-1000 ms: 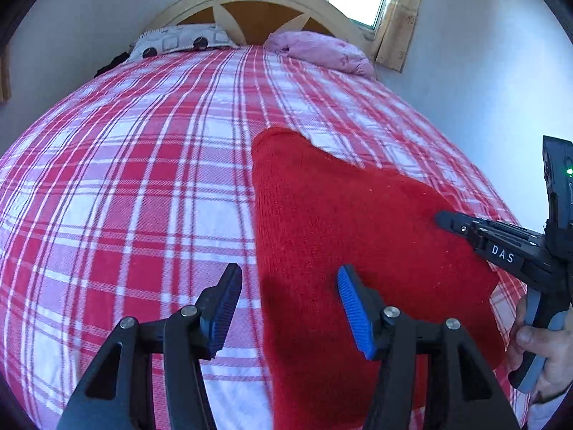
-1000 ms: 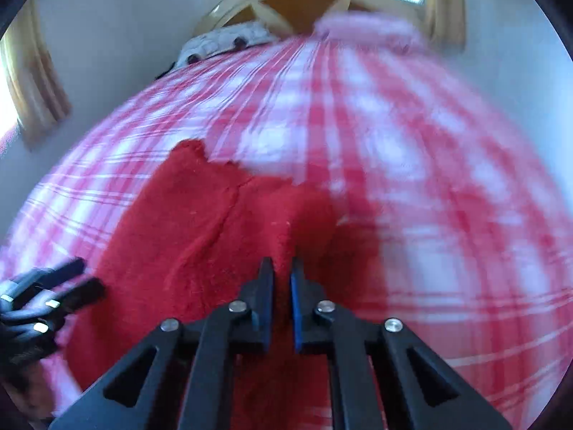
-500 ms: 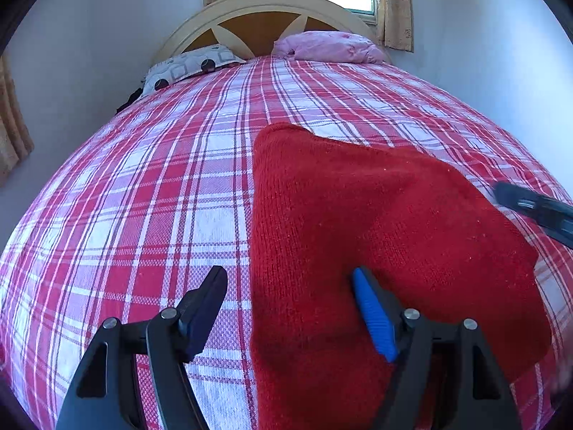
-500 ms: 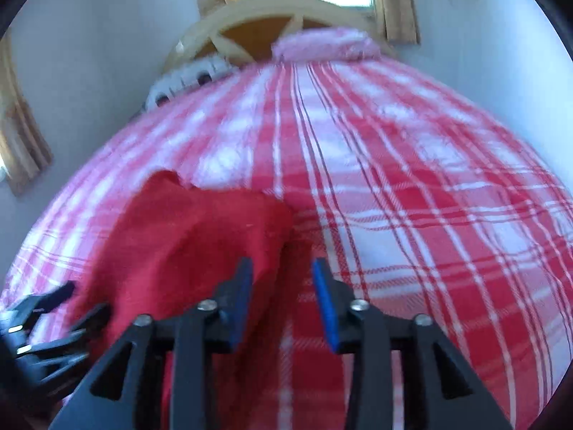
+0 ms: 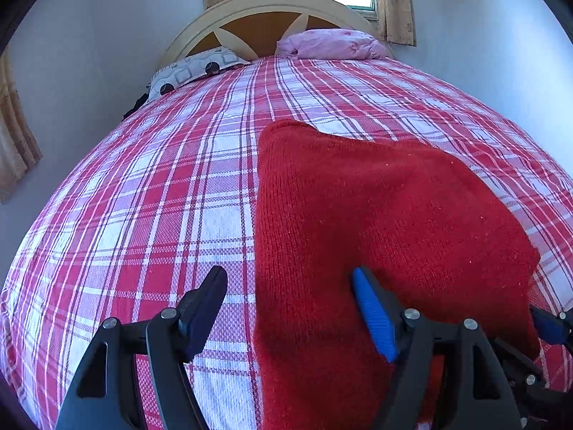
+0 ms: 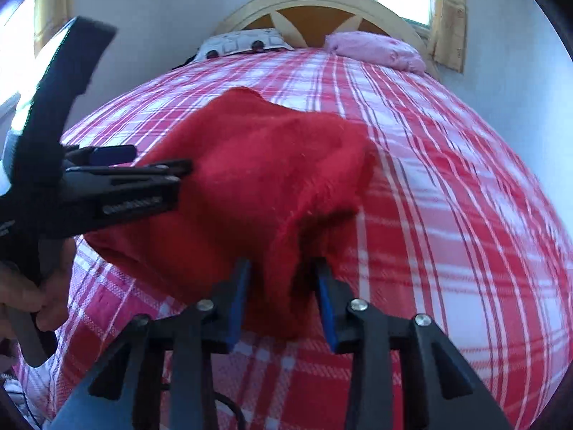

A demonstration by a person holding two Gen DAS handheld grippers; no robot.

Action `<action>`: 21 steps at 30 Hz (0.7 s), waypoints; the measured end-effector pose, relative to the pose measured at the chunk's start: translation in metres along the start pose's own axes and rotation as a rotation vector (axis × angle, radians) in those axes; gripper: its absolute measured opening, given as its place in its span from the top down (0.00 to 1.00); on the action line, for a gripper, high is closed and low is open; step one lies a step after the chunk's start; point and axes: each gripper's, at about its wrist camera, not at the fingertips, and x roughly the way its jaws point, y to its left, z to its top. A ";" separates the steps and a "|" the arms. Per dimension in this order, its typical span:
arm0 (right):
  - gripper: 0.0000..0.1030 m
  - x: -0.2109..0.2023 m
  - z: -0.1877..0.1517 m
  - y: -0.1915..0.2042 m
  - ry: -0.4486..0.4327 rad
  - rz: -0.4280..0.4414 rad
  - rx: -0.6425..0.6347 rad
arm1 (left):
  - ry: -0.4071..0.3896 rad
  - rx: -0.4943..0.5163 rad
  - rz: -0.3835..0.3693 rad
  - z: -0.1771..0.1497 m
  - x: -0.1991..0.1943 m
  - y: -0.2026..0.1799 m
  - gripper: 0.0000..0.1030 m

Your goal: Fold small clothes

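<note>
A red knit garment (image 5: 376, 208) lies on the red-and-white plaid bed (image 5: 161, 197). My left gripper (image 5: 290, 308) hangs low over its near left side, open, and the garment's left edge runs between the fingers with no pad pressing on it. In the right wrist view the same garment (image 6: 258, 165) has a loose flap at its near right corner. My right gripper (image 6: 283, 301) straddles that flap, its jaws closing, with gaps still showing beside the pads. The left gripper (image 6: 157, 165) shows at the left there, a hand (image 6: 32, 297) holding it.
A curved wooden headboard (image 5: 272, 10) stands at the far end, with a patterned pillow (image 5: 193, 71) and a pink pillow (image 5: 329, 44) against it. Curtained windows sit behind the headboard and at the left wall. White walls close both sides of the bed.
My right gripper went from shut to open and came down around the garment's near right corner flap. My left gripper opened wider and rolled a little over the left edge.
</note>
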 end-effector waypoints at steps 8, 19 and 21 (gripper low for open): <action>0.49 -0.002 -0.010 -0.014 0.011 0.041 0.115 | 0.006 0.004 0.009 -0.002 -0.005 -0.001 0.29; 0.44 -0.043 -0.034 -0.020 -0.094 0.088 0.193 | 0.048 -0.007 -0.083 -0.016 -0.026 0.019 0.29; 0.29 -0.055 -0.039 -0.025 -0.117 0.087 0.217 | 0.064 -0.043 -0.136 -0.019 -0.026 0.029 0.29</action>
